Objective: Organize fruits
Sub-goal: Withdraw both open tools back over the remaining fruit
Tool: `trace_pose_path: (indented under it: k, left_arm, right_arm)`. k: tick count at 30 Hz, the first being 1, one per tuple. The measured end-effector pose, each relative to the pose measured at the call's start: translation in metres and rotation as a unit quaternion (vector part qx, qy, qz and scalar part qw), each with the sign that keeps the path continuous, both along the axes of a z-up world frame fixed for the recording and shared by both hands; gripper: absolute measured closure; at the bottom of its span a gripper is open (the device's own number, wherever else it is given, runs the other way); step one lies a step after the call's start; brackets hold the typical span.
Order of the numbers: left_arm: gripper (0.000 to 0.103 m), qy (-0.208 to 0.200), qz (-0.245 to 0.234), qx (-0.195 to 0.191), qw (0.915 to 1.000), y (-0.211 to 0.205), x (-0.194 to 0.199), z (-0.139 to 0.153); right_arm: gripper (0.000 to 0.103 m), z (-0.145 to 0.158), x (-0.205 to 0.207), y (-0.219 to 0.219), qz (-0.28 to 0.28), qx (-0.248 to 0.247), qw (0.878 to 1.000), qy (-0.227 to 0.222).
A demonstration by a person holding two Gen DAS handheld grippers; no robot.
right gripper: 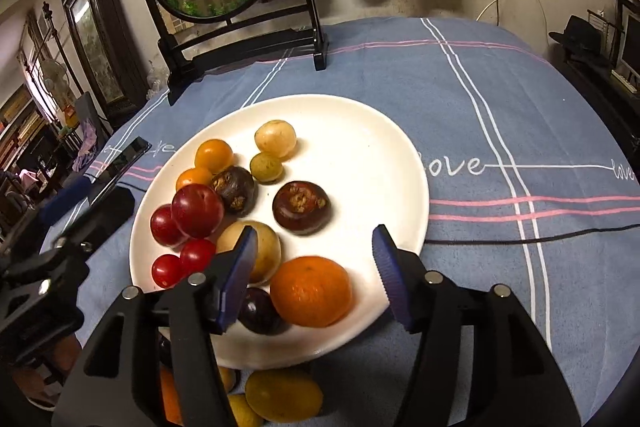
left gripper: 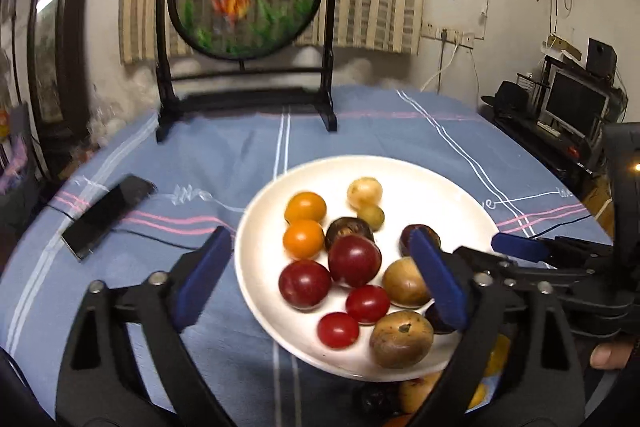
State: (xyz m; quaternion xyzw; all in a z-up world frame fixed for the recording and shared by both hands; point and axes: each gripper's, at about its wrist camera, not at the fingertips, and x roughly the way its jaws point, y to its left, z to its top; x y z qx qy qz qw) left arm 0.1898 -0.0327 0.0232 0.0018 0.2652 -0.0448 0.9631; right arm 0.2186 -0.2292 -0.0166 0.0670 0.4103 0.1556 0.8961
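Roughly left to right: left gripper [left gripper: 320,279] hangs over the near-left part of the white plate [left gripper: 400,171], jaws spread wide, nothing between the pads, touching no fruit as far as I can tell. Its left pad sits outside the plate rim over the blue tablecloth [left gripper: 360,131], its right pad over the plate near a tan fruit [left gripper: 404,282]. Between them lie the red plums [left gripper: 354,261], cherry tomatoes [left gripper: 367,304] and two orange tomatoes [left gripper: 304,239], all ahead of and below the fingers. Moving right, right gripper [right gripper: 314,275] is also wide open and empty, and the orange mandarin [right gripper: 311,291] lies directly between its pads at the plate's near edge, with a dark purple fruit [right gripper: 259,310] touching it on the left. Whether the pads are level with the mandarin or above it, can't tell. The mandarin is roundish, no real long axis, so approach angle matters little. Right gripper is clearly the nearer one to it; judged next move is either closing on it or backing off after a release, can't say which. More loose fruit [right gripper: 284,395] lies off the plate, just past its near rim, under the right gripper. Brown mangosteen-like fruit [right gripper: 302,207] sits mid-plate, apart from both grippers.
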Motion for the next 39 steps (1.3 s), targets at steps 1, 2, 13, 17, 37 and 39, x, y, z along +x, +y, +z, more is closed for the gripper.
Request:
trace_pose_path:
  k: [1,2,13,17,37,39]
  left_arm:
    - [0.006,0.0,-0.003,0.012,0.9999,-0.003,0.0,-0.001]
    - [0.006,0.005,-0.006,0.017,0.9998,-0.005,0.002,-0.002]
    - [0.006,0.087,0.021,-0.033,0.9954,0.023,0.022,-0.024]
    - [0.006,0.103,0.029,-0.044,0.9933,0.034,0.002,-0.023]
    - [0.006,0.131,-0.022,-0.047,0.99,0.033,-0.109,-0.034]
    - [0.006,0.129,-0.024,-0.05,0.9902,0.033,-0.115,-0.032]
  right_arm:
    - [0.043,0.0,-0.001,0.0,0.001,0.0,1.0,0.0]
    - [0.043,0.0,-0.002,-0.001,0.001,0.0,1.0,-0.002]
    - [0.043,0.002,-0.005,-0.014,-0.012,0.018,1.0,-0.011]
    - [0.043,0.001,-0.004,-0.022,-0.02,0.036,0.999,-0.003]
    - [0.037,-0.01,-0.064,-0.033,-0.006,0.051,0.999,0.007]
    - [0.033,-0.007,-0.073,-0.03,0.001,0.034,0.999,0.005]
